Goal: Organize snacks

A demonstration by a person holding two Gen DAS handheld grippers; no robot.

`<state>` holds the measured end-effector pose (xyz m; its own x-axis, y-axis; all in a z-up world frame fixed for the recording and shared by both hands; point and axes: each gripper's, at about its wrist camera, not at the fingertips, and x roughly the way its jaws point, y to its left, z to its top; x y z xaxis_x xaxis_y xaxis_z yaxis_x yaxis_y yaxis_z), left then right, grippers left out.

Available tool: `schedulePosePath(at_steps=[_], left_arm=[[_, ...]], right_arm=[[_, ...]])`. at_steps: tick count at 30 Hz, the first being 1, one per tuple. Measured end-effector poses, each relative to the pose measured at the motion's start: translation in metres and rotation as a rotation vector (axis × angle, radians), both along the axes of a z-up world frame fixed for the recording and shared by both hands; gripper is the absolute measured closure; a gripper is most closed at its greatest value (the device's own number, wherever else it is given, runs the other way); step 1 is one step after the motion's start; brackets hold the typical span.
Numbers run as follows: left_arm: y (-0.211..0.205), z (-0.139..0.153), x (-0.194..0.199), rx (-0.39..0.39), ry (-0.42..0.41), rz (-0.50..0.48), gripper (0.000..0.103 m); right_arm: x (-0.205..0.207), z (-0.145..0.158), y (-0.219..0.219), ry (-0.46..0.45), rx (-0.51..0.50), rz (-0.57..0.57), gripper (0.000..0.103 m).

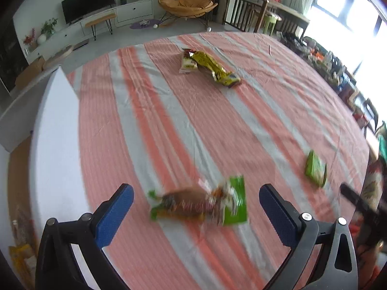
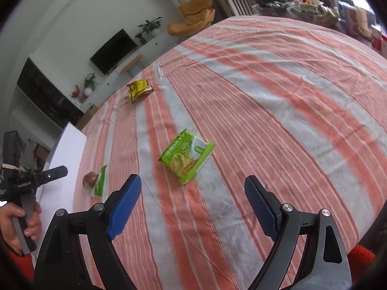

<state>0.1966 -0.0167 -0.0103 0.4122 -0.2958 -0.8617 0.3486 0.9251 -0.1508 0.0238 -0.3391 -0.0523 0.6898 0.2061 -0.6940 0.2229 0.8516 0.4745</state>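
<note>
Spread wide, the right hand-held gripper (image 2: 192, 193) is held just short of a green chip packet (image 2: 186, 156), lying flat on the striped worktop (image 2: 278, 101). Likewise spread, the left hand-held gripper (image 1: 196, 201) frames a blurred brown-green snack pack (image 1: 200, 205).

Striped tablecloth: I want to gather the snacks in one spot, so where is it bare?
The striped tablecloth is bare right of the green chip bag, out to the far edge. Another free band lies between that bag and the yellow packets. Snacks cluster only near the burger packet.
</note>
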Motion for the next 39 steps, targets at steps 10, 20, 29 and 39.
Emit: schedulePosePath(at_steps=[10,20,29,39], left_arm=[[-0.046,-0.067,0.031,0.125,0.177,-0.193,0.006],[-0.034,-0.064,-0.013,0.101,0.248,-0.291,0.006],[-0.045,-0.069,-0.03,0.211,0.153,-0.15,0.013],[-0.039,-0.069,-0.047,0.163,0.08,-0.034,0.013]], right_arm=[[-0.015,-0.005,-0.02,0.015,0.003,-0.073,0.014],[-0.011,-0.01,-0.025,0.033,0.025,-0.088,0.013],[-0.012,-0.01,-0.024,0.045,0.0,-0.096,0.014],[-0.013,-0.009,-0.025,0.045,0.005,-0.099,0.014]])
